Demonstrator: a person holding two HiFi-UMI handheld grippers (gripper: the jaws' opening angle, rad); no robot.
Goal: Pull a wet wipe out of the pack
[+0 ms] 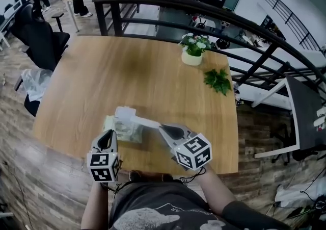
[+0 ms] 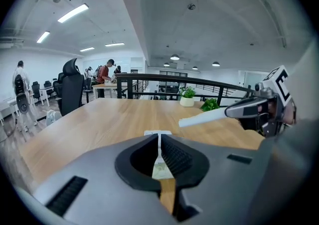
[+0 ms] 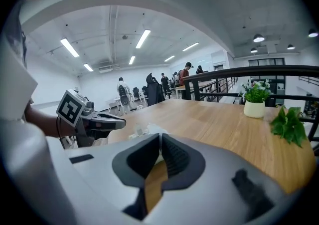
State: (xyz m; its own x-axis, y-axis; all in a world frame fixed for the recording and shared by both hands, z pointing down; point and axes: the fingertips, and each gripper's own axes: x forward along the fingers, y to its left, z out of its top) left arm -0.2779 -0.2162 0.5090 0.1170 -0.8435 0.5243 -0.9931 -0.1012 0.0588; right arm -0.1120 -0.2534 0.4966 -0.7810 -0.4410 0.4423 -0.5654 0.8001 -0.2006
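Observation:
A pale green wet wipe pack point(image 1: 125, 130) with its white lid point(image 1: 125, 112) flipped up sits near the front edge of the wooden table point(image 1: 132, 71). My left gripper point(image 1: 109, 133) is shut on the pack's near left edge, and a sliver of the pack point(image 2: 162, 170) shows between its jaws. A white wipe point(image 1: 147, 122) stretches from the pack's opening to my right gripper point(image 1: 163, 128), which is shut on its end. In the left gripper view the wipe point(image 2: 202, 117) sticks out of the right gripper point(image 2: 229, 112) as a taut strip. The right gripper view shows the left gripper point(image 3: 122, 124) beside the pack point(image 3: 147, 130).
A white pot with a flowering plant point(image 1: 193, 50) and a loose green sprig point(image 1: 218, 80) stand at the table's far right. A black railing point(image 1: 204, 9) runs behind the table. A black office chair point(image 1: 41, 35) is at the left. People stand at distant desks.

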